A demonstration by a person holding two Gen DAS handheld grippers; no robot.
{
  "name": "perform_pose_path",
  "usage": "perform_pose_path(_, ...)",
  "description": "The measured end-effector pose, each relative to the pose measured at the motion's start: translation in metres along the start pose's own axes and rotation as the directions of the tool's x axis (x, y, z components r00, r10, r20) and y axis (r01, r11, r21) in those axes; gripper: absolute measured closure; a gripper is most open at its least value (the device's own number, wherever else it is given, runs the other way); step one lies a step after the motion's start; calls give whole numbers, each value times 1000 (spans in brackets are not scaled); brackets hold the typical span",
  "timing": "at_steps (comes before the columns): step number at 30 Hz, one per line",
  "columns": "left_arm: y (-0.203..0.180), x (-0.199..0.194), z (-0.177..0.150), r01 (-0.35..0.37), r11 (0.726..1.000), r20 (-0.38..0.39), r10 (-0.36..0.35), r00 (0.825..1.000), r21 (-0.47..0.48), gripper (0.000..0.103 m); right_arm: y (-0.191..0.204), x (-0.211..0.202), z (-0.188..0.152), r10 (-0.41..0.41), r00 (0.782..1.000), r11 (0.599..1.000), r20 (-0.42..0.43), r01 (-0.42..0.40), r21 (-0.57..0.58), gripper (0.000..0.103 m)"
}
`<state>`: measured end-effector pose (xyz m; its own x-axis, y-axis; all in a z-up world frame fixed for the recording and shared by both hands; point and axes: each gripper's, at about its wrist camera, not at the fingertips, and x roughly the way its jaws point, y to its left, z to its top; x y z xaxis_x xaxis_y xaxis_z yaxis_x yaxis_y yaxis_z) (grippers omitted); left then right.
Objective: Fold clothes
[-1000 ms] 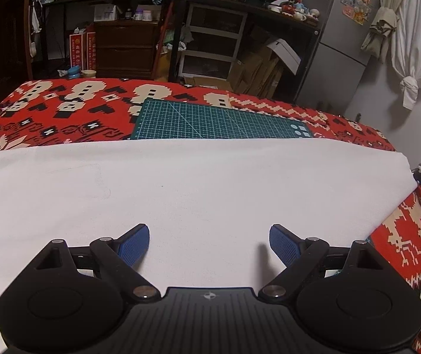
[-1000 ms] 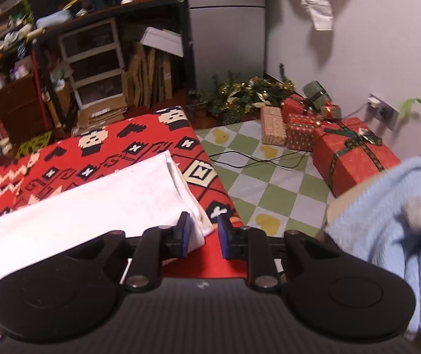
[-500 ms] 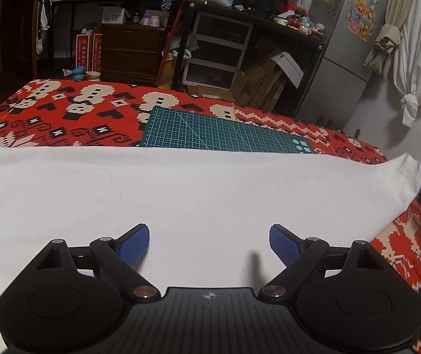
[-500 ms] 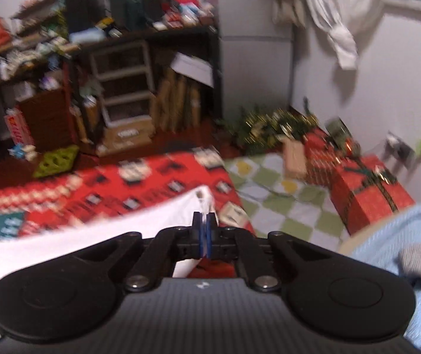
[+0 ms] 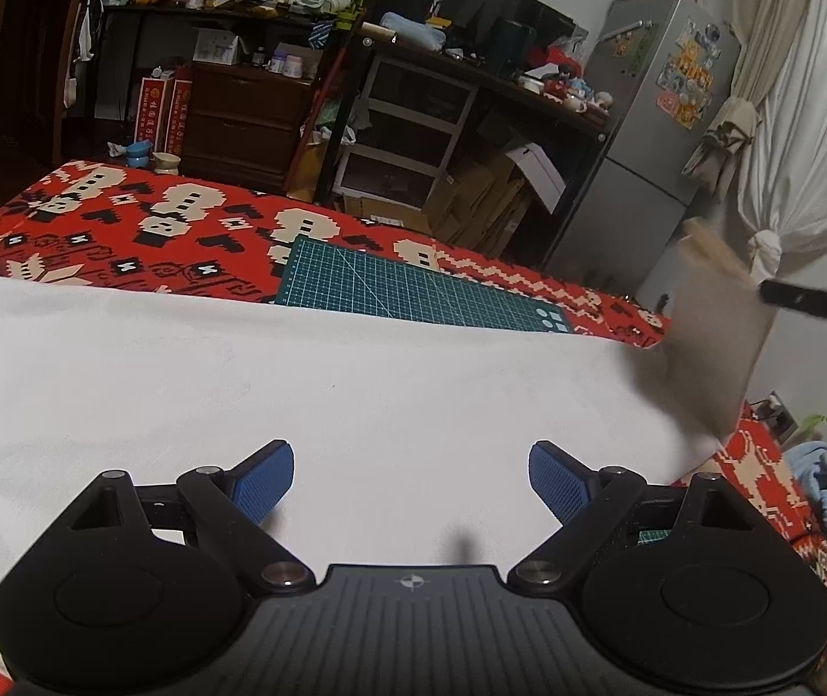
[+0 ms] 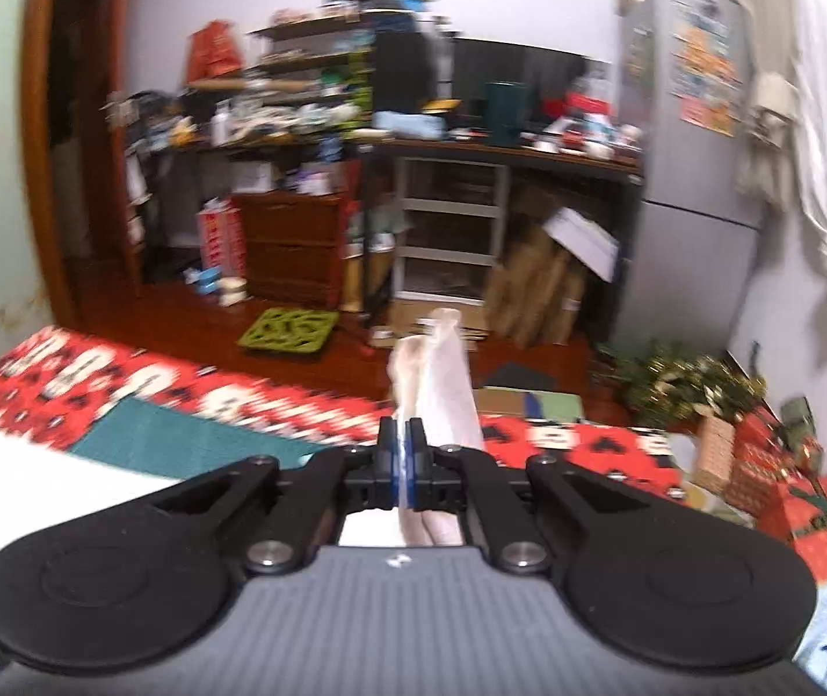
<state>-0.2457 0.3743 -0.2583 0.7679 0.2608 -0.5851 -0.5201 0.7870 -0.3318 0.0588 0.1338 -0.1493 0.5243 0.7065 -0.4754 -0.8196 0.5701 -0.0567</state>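
Note:
A white garment [image 5: 309, 394] lies spread flat across a red patterned cloth [image 5: 141, 226]. My left gripper [image 5: 410, 478] is open and empty, its blue pads just above the garment's near part. My right gripper [image 6: 401, 467] is shut on the garment's right corner [image 6: 442, 383] and holds it lifted, the cloth standing up past the pads. In the left wrist view that lifted corner [image 5: 709, 336] is blurred at the right, with the right gripper's black body [image 5: 819, 301] beside it.
A green cutting mat [image 5: 413, 290] lies on the red cloth beyond the garment. Cluttered shelves and drawers [image 5: 407, 133] and a grey fridge [image 5: 645, 151] stand behind. Wrapped gifts [image 6: 790, 475] sit on the floor at right. A light blue blanket [image 5: 825, 493] lies at the right edge.
My right gripper closed on the garment's right corner, lifted it off the cloth and swung left. My left gripper stayed open over the garment, rising slightly.

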Motion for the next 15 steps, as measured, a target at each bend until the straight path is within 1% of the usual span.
perform_pose_path(3,6,-5,-3,10,1000,1,-10,1000,-17,15,53,9,-17,42,999,997,-27,-44,-67,101)
perform_pose_path(6,10,-7,-5,16,1000,-2,-16,1000,-26,15,99,24,-47,78,994,988,-80,-88,-127,101)
perform_pose_path(9,14,-5,-5,36,999,-12,-36,999,-41,15,135,39,-82,78,986,978,-150,-105,-181,101)
perform_pose_path(12,13,2,-2,108,992,-30,-111,993,-71,17,141,48,-103,71,981,979,-181,-104,-176,100)
perform_pose_path(15,4,19,5,194,976,-71,-201,977,-93,21,131,37,-107,88,982,986,-169,-110,-126,99)
